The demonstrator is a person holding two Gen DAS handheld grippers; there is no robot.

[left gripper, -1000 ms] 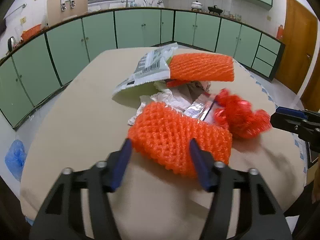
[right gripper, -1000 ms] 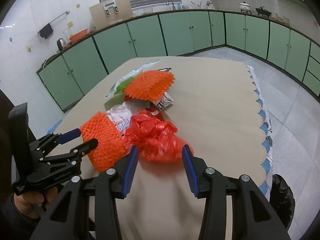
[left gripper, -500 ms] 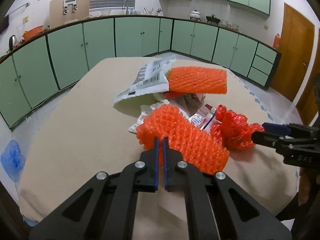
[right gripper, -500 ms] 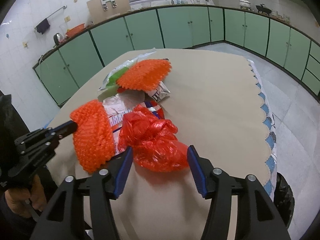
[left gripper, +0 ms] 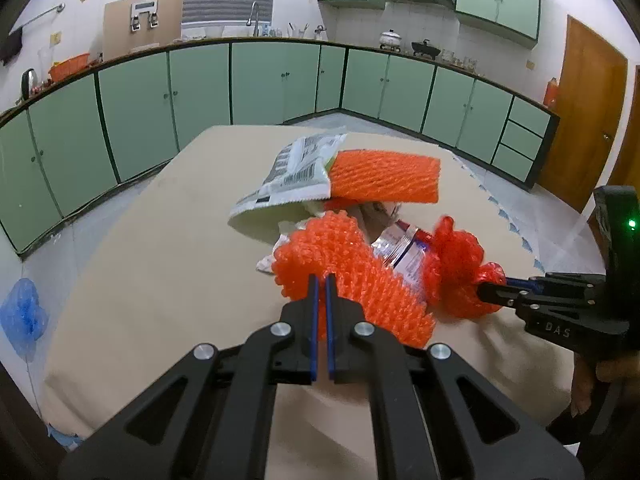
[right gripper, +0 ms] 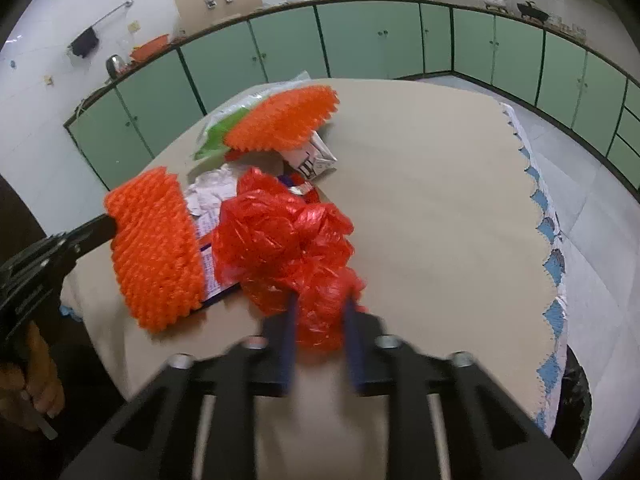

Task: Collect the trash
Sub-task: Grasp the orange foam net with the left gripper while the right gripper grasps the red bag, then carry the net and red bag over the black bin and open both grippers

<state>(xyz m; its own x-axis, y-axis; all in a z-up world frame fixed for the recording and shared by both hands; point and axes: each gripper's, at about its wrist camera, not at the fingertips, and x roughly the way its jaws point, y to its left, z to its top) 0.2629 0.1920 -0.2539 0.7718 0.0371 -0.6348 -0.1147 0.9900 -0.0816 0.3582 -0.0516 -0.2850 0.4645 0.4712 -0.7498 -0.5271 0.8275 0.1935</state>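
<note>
We're in the grab step: our left gripper (left gripper: 320, 280) is clenched on the near orange foam net (left gripper: 352, 276), lifted partly off the table (left gripper: 160, 260); our right gripper (right gripper: 320, 312) is closing its jaws around the red plastic bag (right gripper: 280, 236), bag between them. Next, probably lift both clear and carry to a bin, none seen. Wrappers (left gripper: 400, 248), a second net (left gripper: 384, 176) and a snack bag (left gripper: 292, 172) crowd behind, may snag.

Beige table (left gripper: 152, 264); green cabinets (left gripper: 272, 80) behind; wooden door (left gripper: 584, 120) at right; blue bag (left gripper: 22, 320) on floor.
</note>
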